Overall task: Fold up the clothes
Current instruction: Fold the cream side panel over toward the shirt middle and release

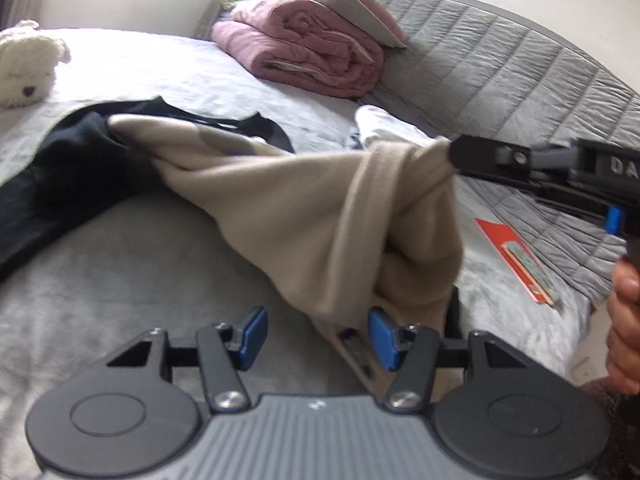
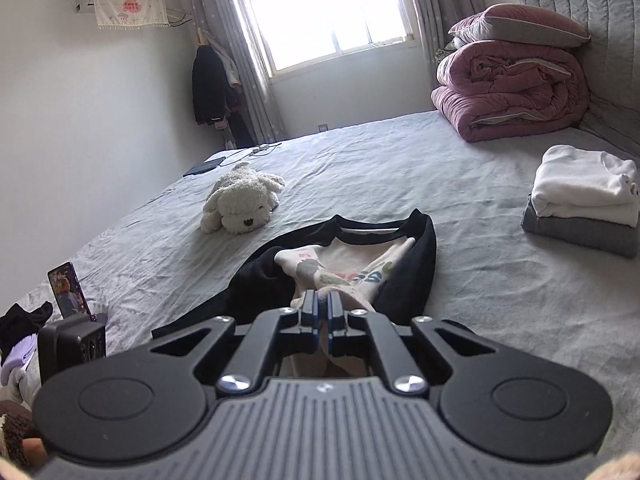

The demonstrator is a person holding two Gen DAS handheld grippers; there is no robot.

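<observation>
A beige and black sweatshirt [image 1: 288,200] lies partly lifted off the grey bed. My right gripper [image 1: 454,156] is shut on its beige hem and holds it up; in the right wrist view the gripper [image 2: 322,304] pinches the beige cloth [image 2: 352,272], with the black sleeves and collar [image 2: 412,272] spread beyond. My left gripper [image 1: 316,336] is open, its blue pads apart. The hanging beige fabric drapes over its right finger [image 1: 384,338]. The space between the pads shows only bed.
A white plush dog [image 2: 240,208] lies on the bed [image 2: 400,168]. Folded pink quilt and pillow [image 2: 512,92] sit by the grey headboard. A stack of folded white and grey clothes [image 2: 584,208] lies at right. A red card [image 1: 516,256] lies on the bed. A phone on a stand [image 2: 68,292] is at left.
</observation>
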